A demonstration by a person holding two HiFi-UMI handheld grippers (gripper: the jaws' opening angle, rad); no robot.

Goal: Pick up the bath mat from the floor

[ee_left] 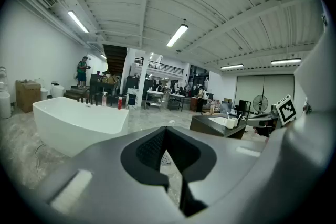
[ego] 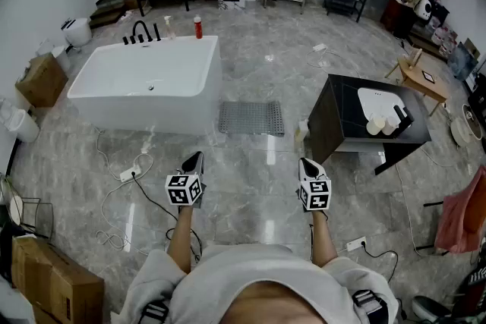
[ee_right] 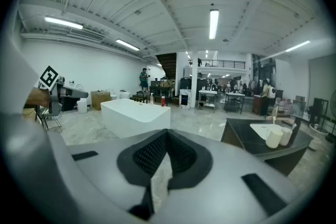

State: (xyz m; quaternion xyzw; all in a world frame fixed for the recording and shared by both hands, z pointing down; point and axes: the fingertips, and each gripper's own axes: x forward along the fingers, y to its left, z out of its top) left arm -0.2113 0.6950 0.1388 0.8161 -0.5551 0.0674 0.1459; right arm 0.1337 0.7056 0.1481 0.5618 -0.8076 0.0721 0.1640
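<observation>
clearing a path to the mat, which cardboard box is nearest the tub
The box just off the left end of the tub in the head view. The other box lies at the bottom left corner, far from it.

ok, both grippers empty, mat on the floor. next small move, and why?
Probably move both grippers forward and down toward the grey bath mat, opening the jaws on the way. The mat lies flat on the floor beside the bathtub, ahead of the left gripper and right gripper. Both are shut, empty and well short of it.
</observation>
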